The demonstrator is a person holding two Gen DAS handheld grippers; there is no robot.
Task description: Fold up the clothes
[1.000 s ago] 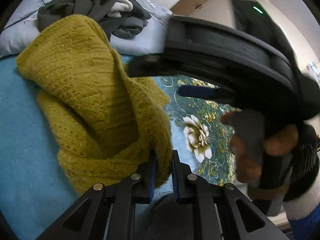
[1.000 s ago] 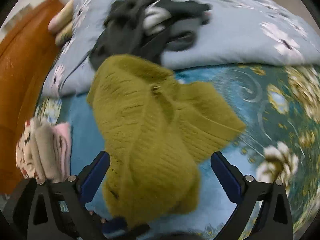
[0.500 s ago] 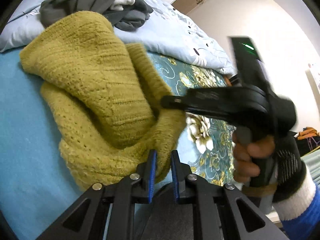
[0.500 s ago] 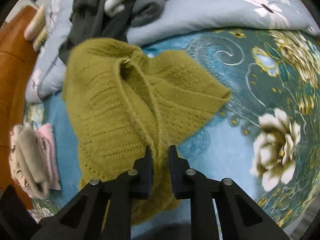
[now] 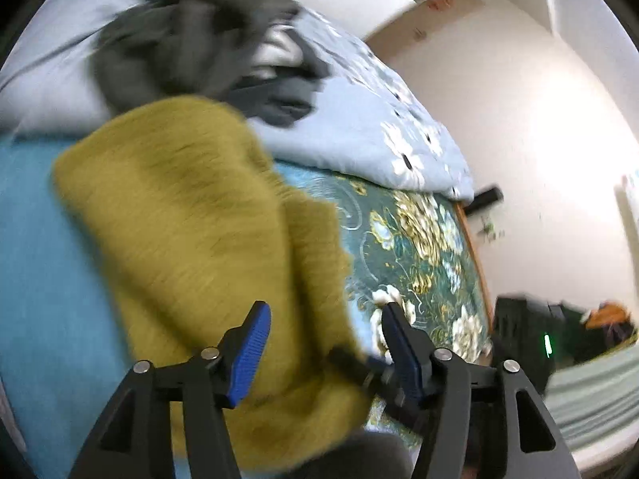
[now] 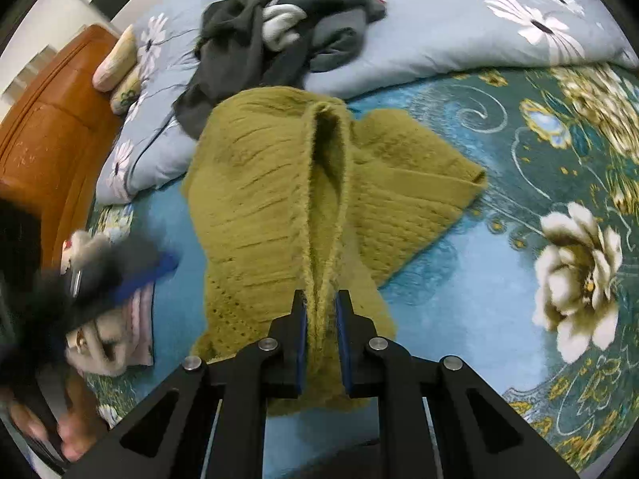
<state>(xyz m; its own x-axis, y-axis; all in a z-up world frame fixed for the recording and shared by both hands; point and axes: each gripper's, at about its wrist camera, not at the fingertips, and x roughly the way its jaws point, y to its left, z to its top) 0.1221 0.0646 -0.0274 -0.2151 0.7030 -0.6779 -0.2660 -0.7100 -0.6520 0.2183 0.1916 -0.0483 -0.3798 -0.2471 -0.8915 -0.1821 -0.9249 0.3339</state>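
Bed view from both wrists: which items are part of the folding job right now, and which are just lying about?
In the job:
- yellow sweater, ridge pinched in the right gripper
- left gripper, open over it

Lying about:
- dark clothes heap on the duvet
- folded pink clothes by the headboard
- floral bedsheet

Blurred sweater (image 5: pixel 191 231) between parted fingers (image 5: pixel 249 353), apparently
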